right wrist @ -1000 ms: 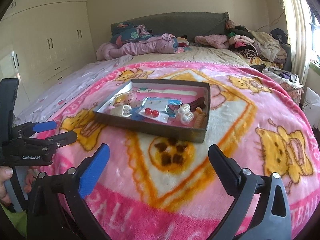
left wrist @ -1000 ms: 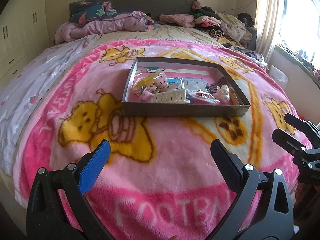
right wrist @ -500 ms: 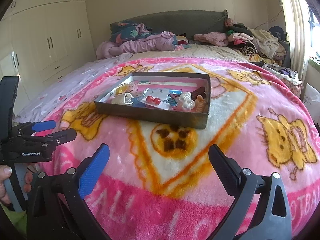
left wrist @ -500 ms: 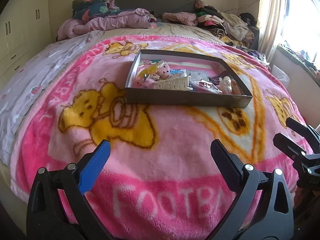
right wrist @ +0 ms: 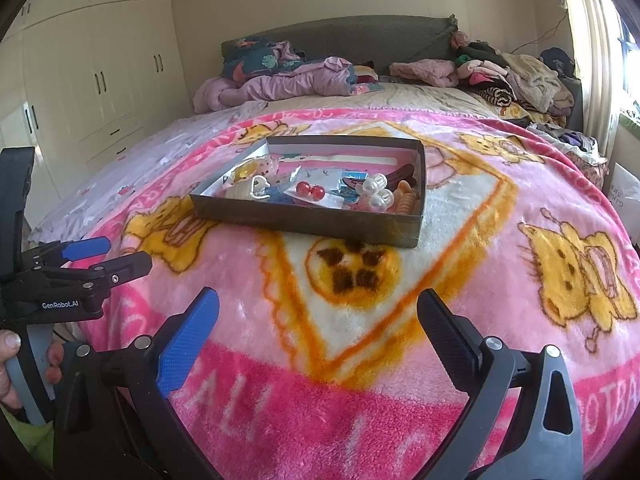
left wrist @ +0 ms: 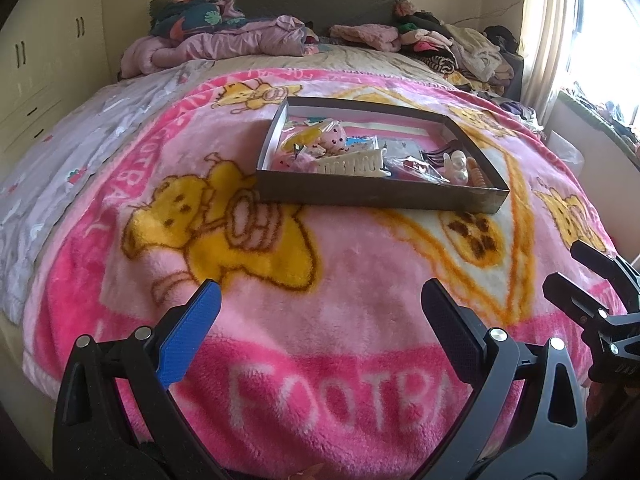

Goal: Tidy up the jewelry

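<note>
Both views closer to tray [left wrist: 380,194] than second ago; claws advancing. Left claw [left wrist: 320,308] spread, empty; right claw [right wrist: 318,314] spread, empty. Jewelry [right wrist: 310,190] heaped mixed inside tray on bed blanket [left wrist: 320,264]. Sorting judged unresolved.

There is one shallow box [right wrist: 320,222] on one bed [right wrist: 460,92], which is covered by one pink blanket [right wrist: 480,280]. Inside the box I count two red beads [right wrist: 310,190], one white comb clip [left wrist: 352,165], one white heart-shaped clip [right wrist: 259,187] and two pearl-like clips [right wrist: 378,192]; the other small pieces are too mixed to count. Two claws are in view: the left claw [left wrist: 320,312] and the right claw [right wrist: 318,316], each with two fingers set wide apart.
</note>
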### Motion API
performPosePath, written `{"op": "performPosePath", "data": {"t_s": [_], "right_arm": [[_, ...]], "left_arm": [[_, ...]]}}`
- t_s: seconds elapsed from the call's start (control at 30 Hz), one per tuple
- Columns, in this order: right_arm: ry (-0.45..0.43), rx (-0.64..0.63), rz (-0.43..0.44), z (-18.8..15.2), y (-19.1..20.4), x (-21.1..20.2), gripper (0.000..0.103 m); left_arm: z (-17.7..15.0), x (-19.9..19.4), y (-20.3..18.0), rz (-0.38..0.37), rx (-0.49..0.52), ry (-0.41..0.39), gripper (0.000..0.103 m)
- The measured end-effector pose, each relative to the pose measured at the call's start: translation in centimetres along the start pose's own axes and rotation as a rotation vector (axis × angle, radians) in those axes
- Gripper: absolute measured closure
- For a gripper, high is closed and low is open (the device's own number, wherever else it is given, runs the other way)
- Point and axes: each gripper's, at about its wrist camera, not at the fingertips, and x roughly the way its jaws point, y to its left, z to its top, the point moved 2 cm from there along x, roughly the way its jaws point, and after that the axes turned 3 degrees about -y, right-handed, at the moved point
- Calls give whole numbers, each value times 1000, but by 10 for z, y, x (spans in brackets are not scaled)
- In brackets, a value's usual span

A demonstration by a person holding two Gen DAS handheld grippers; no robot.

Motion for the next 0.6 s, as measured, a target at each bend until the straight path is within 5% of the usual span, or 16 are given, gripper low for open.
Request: {"op": "performPosePath", "data": {"t_s": [0.6], "right_arm": [[6,-6,-2,-2,-1,2,6]], "left_arm": [[1,-5,3,6,-5,-3,11]]}}
